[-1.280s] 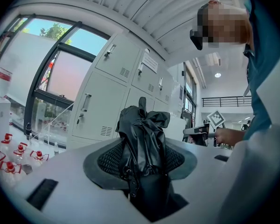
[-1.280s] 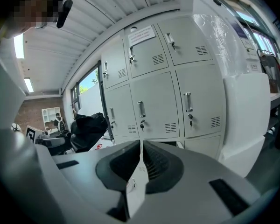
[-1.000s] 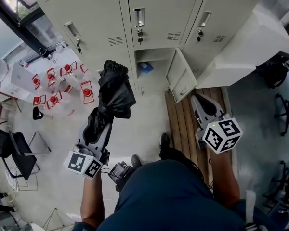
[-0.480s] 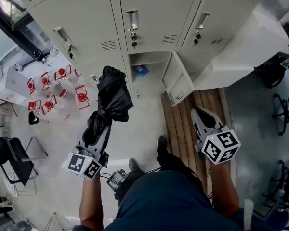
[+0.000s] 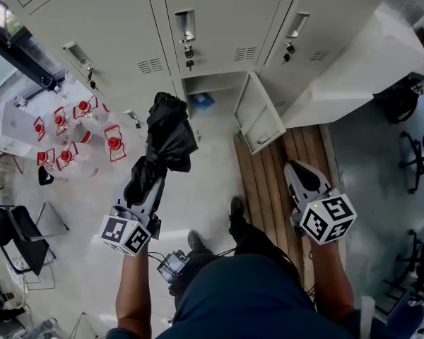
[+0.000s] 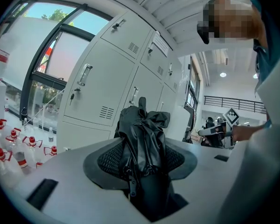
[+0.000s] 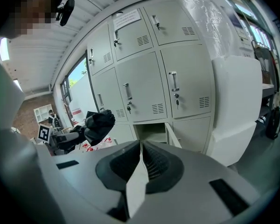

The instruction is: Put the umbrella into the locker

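A folded black umbrella [image 5: 167, 141] sticks out ahead of my left gripper [image 5: 148, 189], whose jaws are shut on its lower part. In the left gripper view the umbrella [image 6: 143, 139] fills the gap between the pads. The open locker compartment [image 5: 208, 90] is in the bottom row, its door [image 5: 257, 114] swung out to the right, and something blue [image 5: 202, 102] lies inside. The umbrella's tip is a little left of the opening. My right gripper [image 5: 301, 176] hovers over the wooden slats, shut and empty. In the right gripper view the open compartment [image 7: 151, 131] lies straight ahead of my right gripper [image 7: 141, 146].
Red-capped bottles [image 5: 78, 127] stand on the floor at the left. A wooden slatted platform [image 5: 267, 179] runs below the open door. A large white covered object [image 5: 353, 69] sits at the right, and a black chair [image 5: 18, 233] at the lower left.
The umbrella in my left gripper has drawn nearer to the open compartment. Both grippers have sunk a little, and the right one stays shut.
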Demonstrator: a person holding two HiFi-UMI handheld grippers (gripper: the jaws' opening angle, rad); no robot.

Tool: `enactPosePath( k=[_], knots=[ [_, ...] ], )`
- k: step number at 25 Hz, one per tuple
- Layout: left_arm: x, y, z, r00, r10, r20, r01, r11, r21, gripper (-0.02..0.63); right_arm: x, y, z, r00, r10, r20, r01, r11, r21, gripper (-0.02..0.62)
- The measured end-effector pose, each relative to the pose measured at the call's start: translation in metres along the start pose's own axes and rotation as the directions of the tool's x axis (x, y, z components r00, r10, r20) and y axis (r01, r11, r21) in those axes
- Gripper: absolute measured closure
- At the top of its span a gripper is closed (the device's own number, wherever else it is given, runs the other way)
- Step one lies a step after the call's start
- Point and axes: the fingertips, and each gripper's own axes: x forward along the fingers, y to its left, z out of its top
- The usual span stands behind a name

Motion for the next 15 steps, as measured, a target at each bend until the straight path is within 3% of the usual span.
enactPosePath(
  k=[15],
  knots=[
    [0.046, 0.038, -0.041, 0.999, 0.000, -0.046, -0.002, 1.000, -0.028, 0.376, 0.039, -0.014, -0.030, 0.996, 0.011, -0.088, -0.010, 1.000, 0.018, 0.554]
  ],
)
